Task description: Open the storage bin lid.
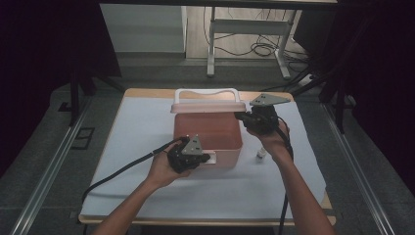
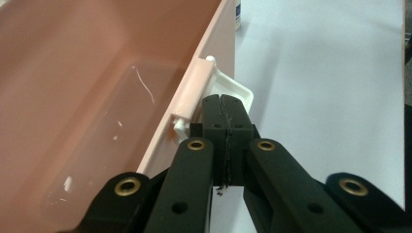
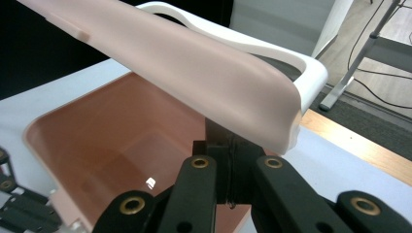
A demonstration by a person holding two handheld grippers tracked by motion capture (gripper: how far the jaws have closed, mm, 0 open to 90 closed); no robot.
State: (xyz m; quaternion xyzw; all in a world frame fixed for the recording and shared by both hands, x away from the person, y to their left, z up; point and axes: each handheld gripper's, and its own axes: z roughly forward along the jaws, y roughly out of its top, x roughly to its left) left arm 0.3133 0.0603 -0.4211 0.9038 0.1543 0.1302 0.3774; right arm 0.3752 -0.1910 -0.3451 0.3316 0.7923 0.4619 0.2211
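Pink box (image 1: 208, 134), centre of frame on white surface (image 1: 147, 186), lid (image 1: 208, 105) raised at back. Left claw (image 1: 204, 157) clamped on front latch (image 2: 233, 90); right claw (image 1: 243, 116), jaws together, props lid edge. Best: steady box w/ left, lift lid slowly.

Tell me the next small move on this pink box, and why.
Probably keep swinging the lid up and back with the right gripper. The lid is only part raised over the open box, its near edge resting on the shut right jaws. The shut left gripper sits at the white front latch, apparently steadying the box.
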